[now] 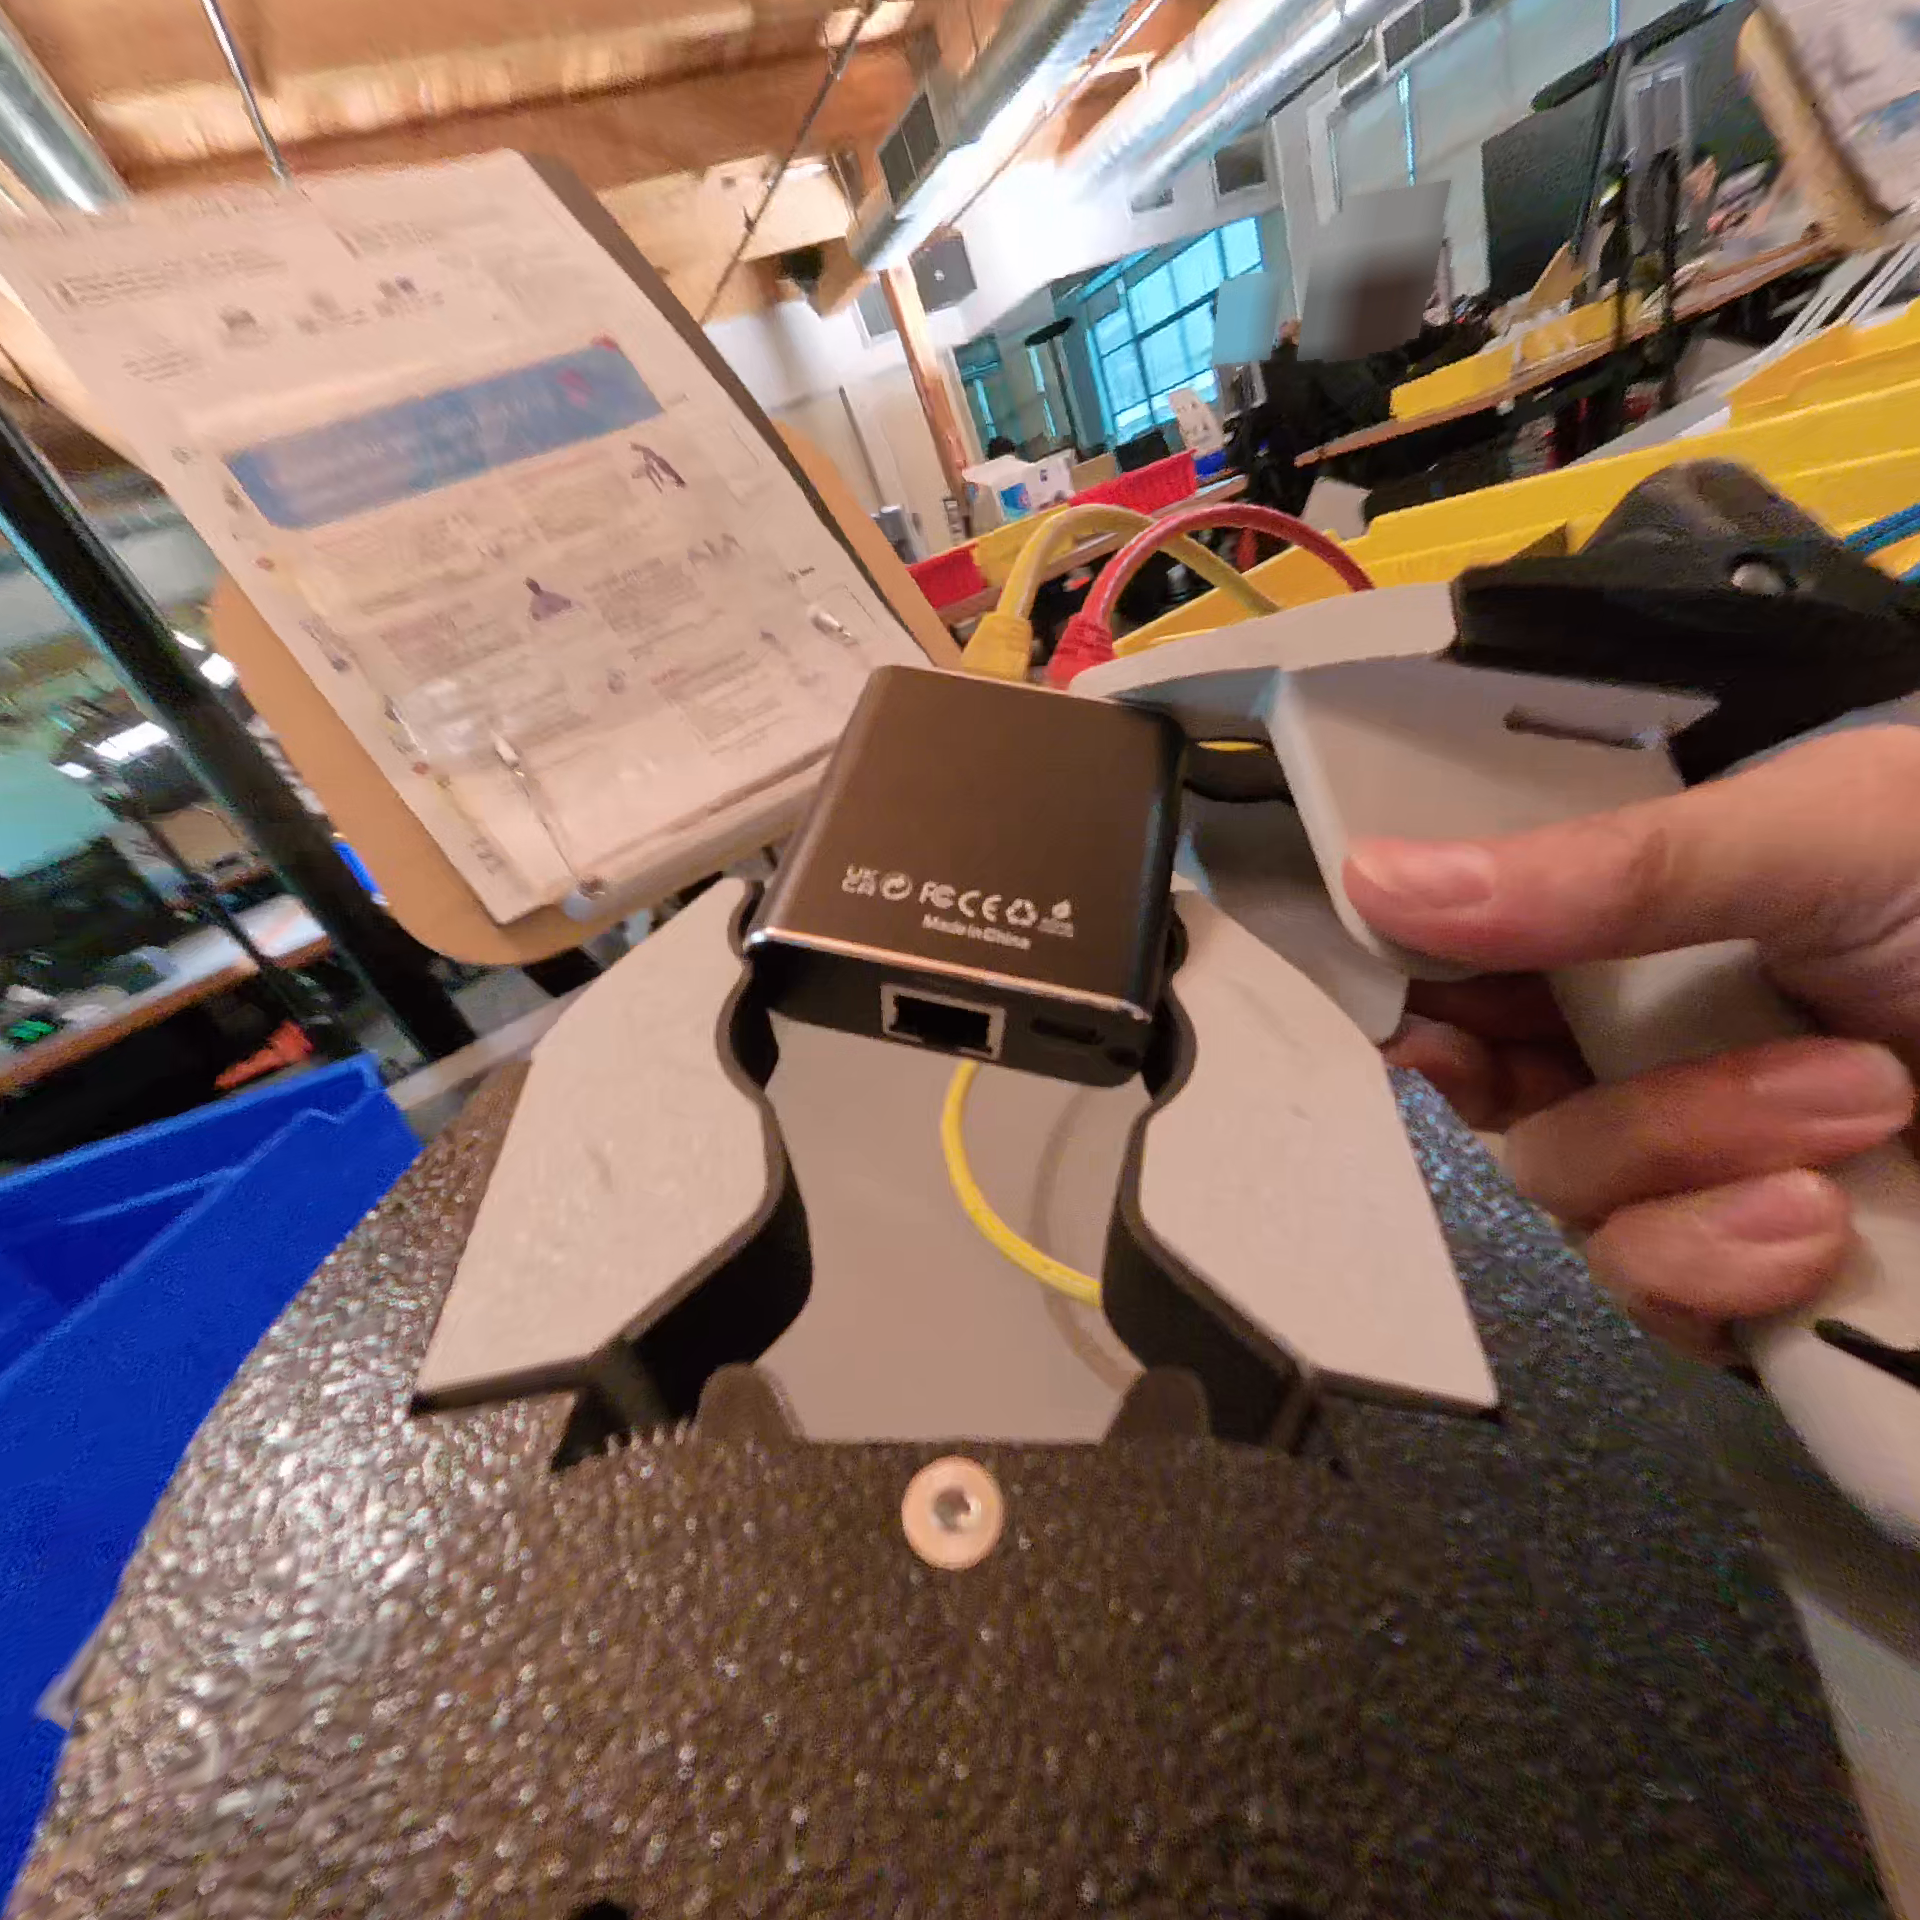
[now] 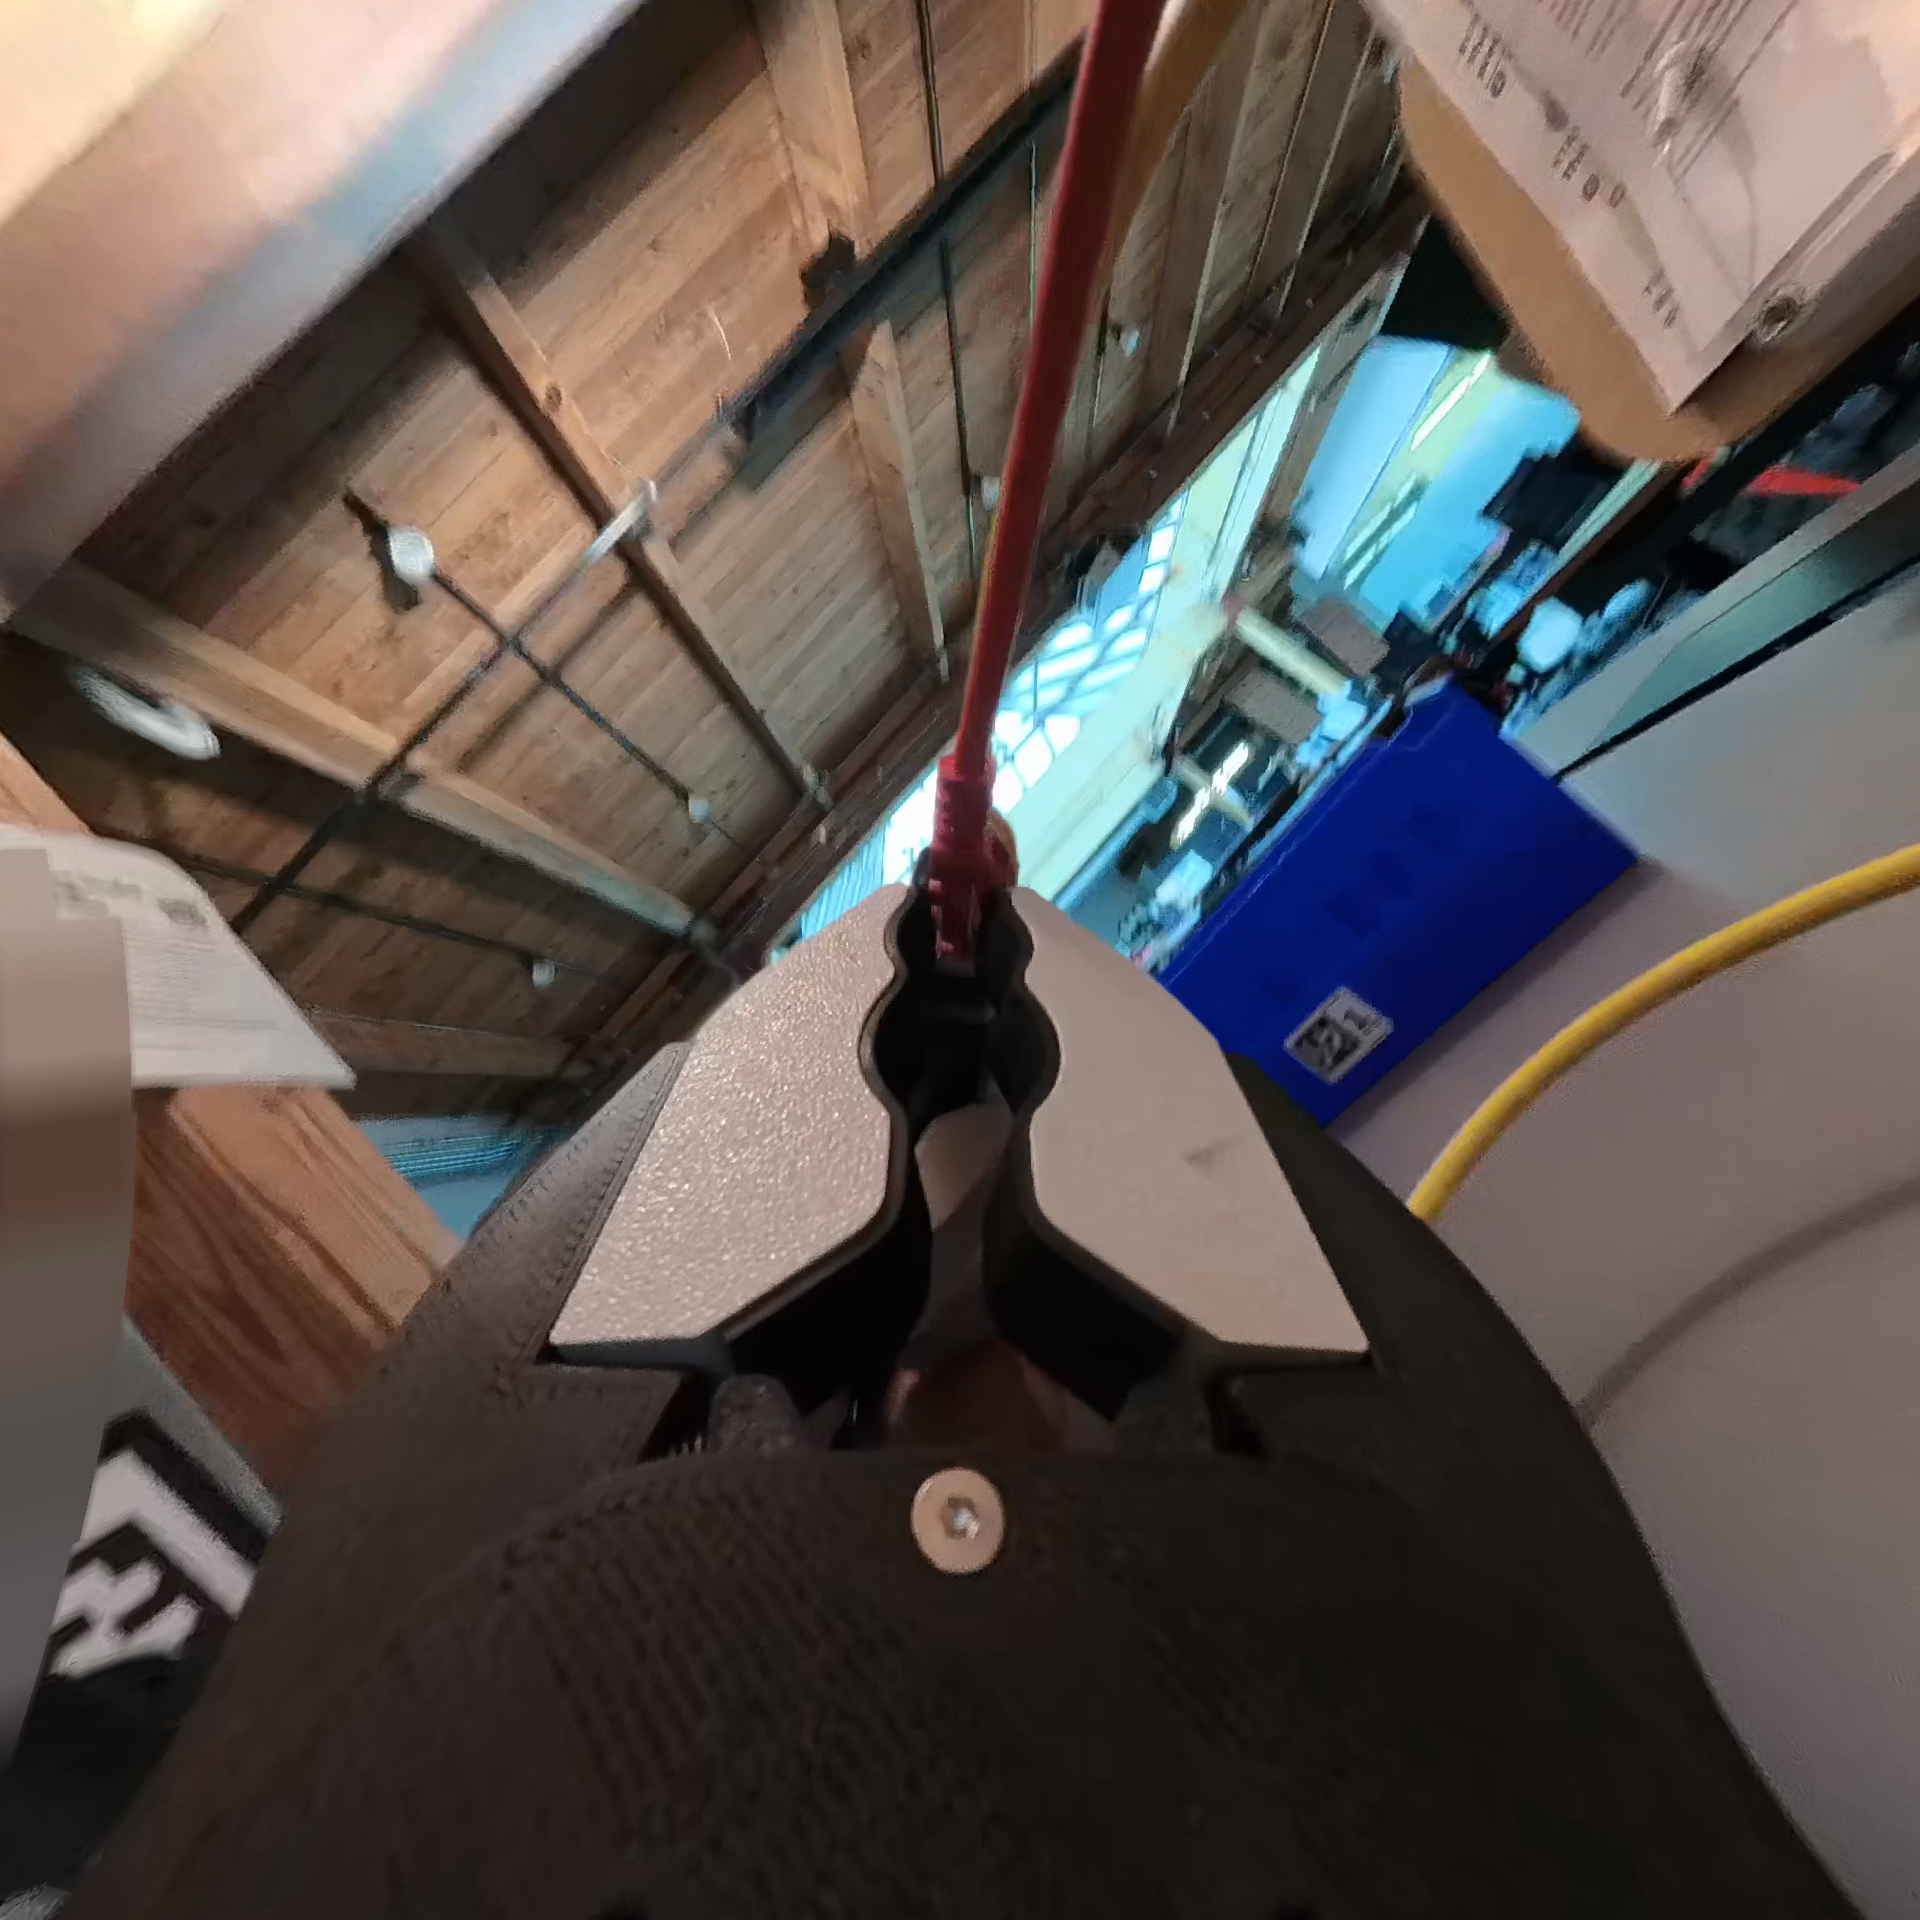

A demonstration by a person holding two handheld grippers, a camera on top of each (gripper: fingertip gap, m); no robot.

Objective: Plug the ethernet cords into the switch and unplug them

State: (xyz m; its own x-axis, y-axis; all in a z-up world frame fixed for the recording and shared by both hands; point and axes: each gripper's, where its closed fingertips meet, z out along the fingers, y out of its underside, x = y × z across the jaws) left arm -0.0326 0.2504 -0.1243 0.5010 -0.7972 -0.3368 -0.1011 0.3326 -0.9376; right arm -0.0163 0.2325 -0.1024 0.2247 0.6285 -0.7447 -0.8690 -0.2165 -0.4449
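Left claw (image 1: pixel 961 997) clamped on the black switch (image 1: pixel 977 842), held above the tabletop (image 1: pixel 904 1247), yellow cord (image 1: pixel 1003 623) and red cord (image 1: pixel 1086 634) plugged into its far end, right claw (image 2: pixel 961 935) pinched narrow on the red cord's plug, blue bin (image 1: pixel 156 1299) at left.
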